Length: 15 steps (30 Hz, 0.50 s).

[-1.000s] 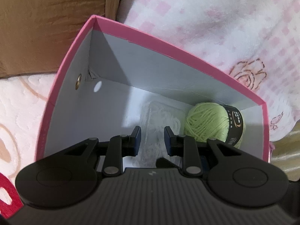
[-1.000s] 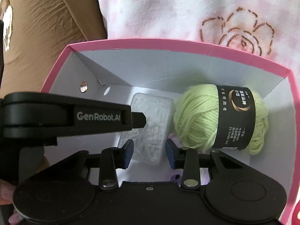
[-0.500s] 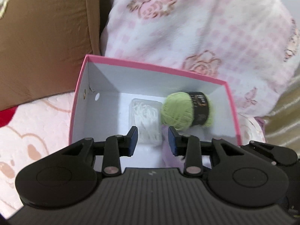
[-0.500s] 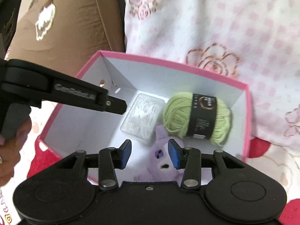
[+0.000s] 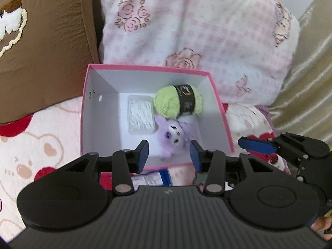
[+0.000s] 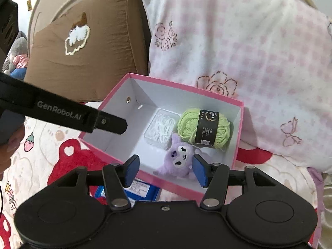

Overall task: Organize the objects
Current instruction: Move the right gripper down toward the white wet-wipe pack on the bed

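Now, claws: left claw (image 5: 169, 153) and right claw (image 6: 165, 171) both released, nothing between the jaws, which have just been opening.
Things: yarn (image 6: 204, 127), plush (image 6: 179, 158) and clear case (image 6: 161, 129) lie in the pink box (image 6: 238, 132) on the bed.
Left out: blue packet (image 6: 143, 188) beside the box's near wall.
Risk: reaching for the packet may knock that wall and slide the box on the soft bedding.

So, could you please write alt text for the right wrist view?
An open pink box on bedding holds green yarn, a clear case and a purple plush. The open right gripper hovers near it, empty; the left gripper's finger crosses at left.
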Motion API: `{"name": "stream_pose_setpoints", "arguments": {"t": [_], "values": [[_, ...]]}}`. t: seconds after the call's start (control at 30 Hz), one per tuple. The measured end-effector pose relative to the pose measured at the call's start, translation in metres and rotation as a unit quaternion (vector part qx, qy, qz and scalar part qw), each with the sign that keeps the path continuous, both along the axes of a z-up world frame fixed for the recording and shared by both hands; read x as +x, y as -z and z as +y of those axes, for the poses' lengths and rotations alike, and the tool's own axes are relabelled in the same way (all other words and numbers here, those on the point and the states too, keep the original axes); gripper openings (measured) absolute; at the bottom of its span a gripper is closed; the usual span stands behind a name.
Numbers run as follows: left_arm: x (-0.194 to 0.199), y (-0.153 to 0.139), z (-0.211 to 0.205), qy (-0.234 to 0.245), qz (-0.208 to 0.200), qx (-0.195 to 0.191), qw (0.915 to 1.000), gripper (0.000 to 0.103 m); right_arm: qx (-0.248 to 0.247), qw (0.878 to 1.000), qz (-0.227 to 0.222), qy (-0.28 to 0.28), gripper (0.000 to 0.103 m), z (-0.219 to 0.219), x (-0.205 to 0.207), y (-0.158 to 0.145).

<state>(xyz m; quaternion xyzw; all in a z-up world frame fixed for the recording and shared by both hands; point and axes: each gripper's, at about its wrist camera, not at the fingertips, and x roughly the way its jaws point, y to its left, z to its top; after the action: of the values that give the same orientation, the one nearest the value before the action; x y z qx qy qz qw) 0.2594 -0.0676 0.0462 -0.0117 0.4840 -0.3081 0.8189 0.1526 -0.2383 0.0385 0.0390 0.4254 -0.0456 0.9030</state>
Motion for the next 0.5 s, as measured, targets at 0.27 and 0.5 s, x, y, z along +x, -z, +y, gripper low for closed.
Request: {"name": "stream_pose_setpoints", "arguments": {"t": [0.27, 0.5], "values": [[-0.032, -0.013, 0.01, 0.013, 0.009, 0.015, 0.9998, 0.049, 0.002, 1.0, 0.001, 0.007, 0.074, 0.004, -0.034, -0.014], [-0.062, -0.029, 0.018, 0.026, 0.002, 0.021, 0.9994, 0.054, 0.0, 1.0, -0.004, 0.018, 0.077, 0.006, -0.058, -0.027]]}}
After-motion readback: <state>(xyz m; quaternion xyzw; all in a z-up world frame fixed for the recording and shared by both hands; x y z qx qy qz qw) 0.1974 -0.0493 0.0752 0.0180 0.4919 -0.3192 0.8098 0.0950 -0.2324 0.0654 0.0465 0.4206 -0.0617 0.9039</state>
